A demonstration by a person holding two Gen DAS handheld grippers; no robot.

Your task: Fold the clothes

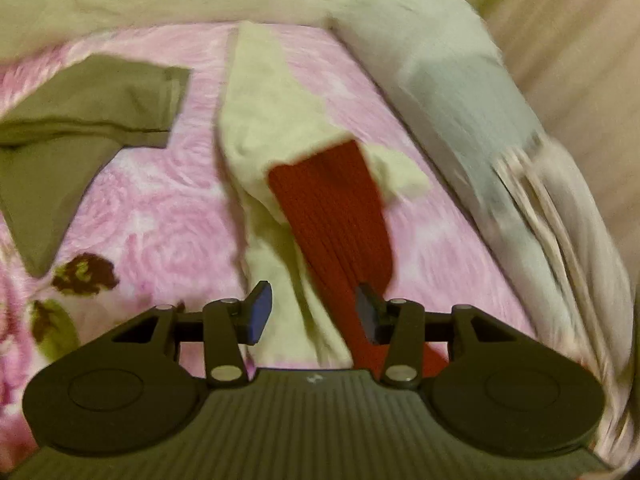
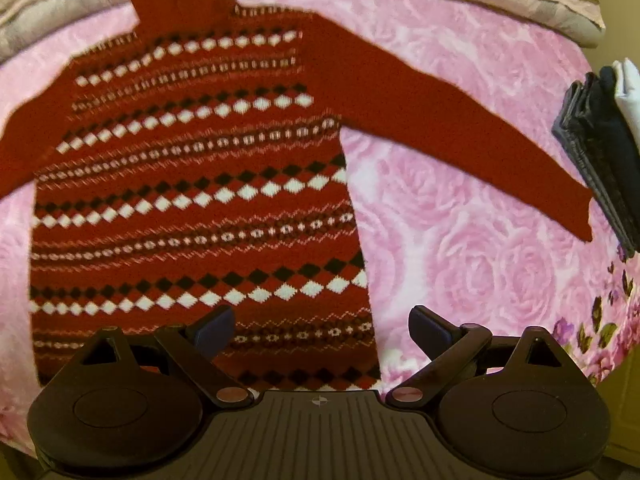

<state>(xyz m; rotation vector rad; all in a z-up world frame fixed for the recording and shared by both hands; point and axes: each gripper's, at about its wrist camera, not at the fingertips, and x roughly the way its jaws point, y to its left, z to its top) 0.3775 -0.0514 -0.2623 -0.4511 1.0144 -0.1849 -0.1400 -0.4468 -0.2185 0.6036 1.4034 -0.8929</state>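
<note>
Both my jaws stand apart and hold nothing: the right gripper (image 2: 322, 326) is wide, the left gripper (image 1: 314, 312) is narrower, with a red sleeve (image 1: 336, 216) passing between its pads without being pinched, as far as I can see.

Spread flat on the pink blanket (image 2: 460, 248) lies the sweater (image 2: 192, 184), front up, its far sleeve stretched out to the side and the hem just under my right gripper. So I judge the sweater is laid out and its folding is not finished. Bringing the sleeves over the body would need a grip at each cuff.

Under the red sleeve lies a cream garment (image 1: 264, 120). An olive garment (image 1: 80, 120) lies well apart, and a dark folded stack (image 2: 600, 152) touches the far cuff.
</note>
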